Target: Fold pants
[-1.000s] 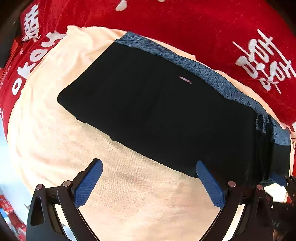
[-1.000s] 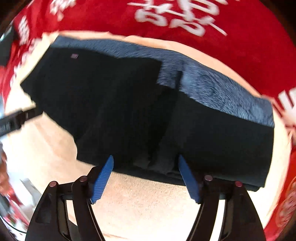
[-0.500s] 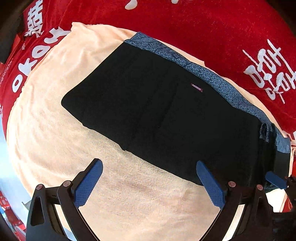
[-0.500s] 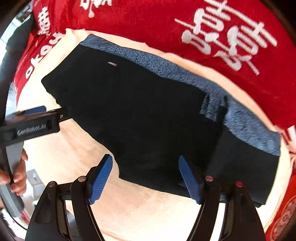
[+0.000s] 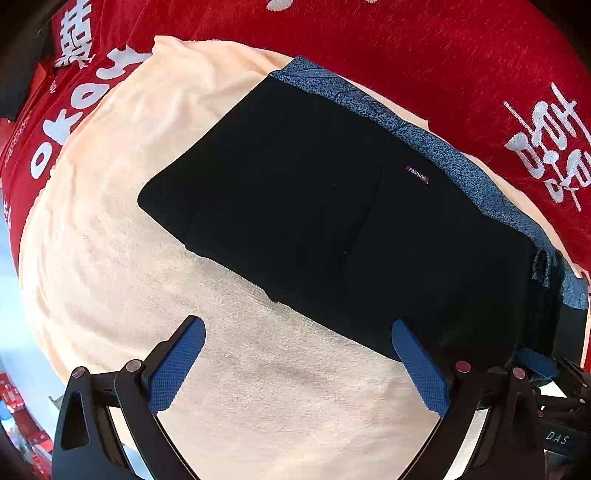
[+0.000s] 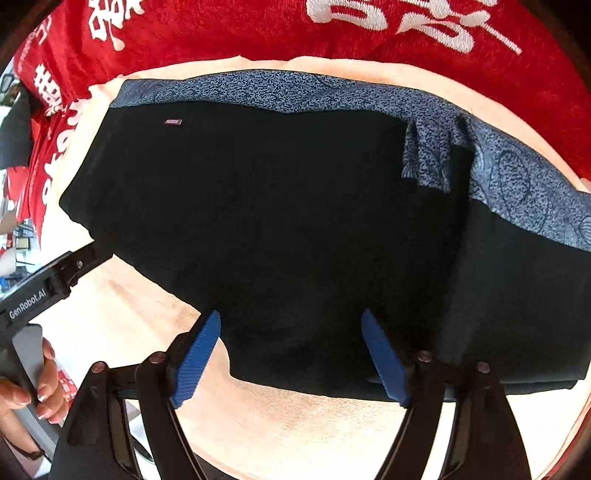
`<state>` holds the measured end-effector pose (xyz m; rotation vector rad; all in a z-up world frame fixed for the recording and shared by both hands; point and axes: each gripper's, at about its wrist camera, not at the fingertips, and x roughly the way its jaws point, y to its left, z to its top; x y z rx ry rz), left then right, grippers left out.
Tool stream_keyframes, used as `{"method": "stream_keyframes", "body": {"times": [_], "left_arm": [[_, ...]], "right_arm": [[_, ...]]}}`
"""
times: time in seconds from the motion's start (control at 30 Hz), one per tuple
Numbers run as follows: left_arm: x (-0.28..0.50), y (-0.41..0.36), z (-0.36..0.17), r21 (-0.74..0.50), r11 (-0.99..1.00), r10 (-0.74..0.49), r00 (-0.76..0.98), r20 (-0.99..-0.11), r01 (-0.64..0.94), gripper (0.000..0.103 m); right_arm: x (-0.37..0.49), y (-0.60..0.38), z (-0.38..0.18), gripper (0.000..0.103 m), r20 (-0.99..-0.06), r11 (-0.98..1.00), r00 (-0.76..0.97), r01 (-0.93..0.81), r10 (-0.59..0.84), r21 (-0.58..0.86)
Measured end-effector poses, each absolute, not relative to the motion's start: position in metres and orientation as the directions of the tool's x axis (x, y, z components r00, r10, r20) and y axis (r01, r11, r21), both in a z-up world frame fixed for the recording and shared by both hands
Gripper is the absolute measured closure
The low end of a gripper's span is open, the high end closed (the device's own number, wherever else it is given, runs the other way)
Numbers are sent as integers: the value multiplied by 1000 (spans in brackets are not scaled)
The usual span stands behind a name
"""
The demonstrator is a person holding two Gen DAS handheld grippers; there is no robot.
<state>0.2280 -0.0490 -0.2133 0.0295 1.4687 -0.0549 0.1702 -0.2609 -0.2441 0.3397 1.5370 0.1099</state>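
Note:
The black pants (image 5: 332,206) lie folded flat on a peach towel (image 5: 122,192), with a blue patterned band (image 5: 436,144) along their far edge and a small label (image 5: 417,173). They also show in the right wrist view (image 6: 280,221), with a rumpled fold (image 6: 432,162) at the right. My left gripper (image 5: 295,328) is open and empty, hovering over the towel at the pants' near edge. My right gripper (image 6: 291,321) is open and empty, over the pants' near edge. The left gripper's body (image 6: 48,284) shows at the left of the right wrist view.
A red cloth with white lettering (image 5: 443,55) lies under the towel and beyond it, also in the right wrist view (image 6: 258,29). A hand (image 6: 22,384) holds the left gripper at the lower left. The towel's near edge (image 5: 48,332) drops off at the left.
Both grippers have stayed open. The right gripper has moved forward and lower over the pants' near edge. The left view has shifted slightly, so the pants sit further right and nearer.

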Motion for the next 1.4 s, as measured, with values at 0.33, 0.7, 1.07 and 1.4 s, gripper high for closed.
{"method": "stream_keyframes", "body": {"times": [0.33, 0.7, 1.07, 1.4], "left_arm": [[230, -35, -209, -162, 987, -163, 111, -980, 18, 1], [251, 29, -236, -599, 774, -577, 161, -801, -206, 1], [280, 5, -239, -589, 799, -559, 213, -801, -123, 1], [282, -31, -229, -232, 972, -221, 240, -945, -19, 56]], "right_arm": [[170, -231, -250, 4, -979, 979, 30, 35, 202, 203], [163, -243, -247, 4, -969, 968, 55, 56, 242, 245], [158, -262, -243, 4, -956, 958, 87, 22, 282, 284], [168, -283, -221, 15, -927, 921, 116, 121, 357, 370]]}}
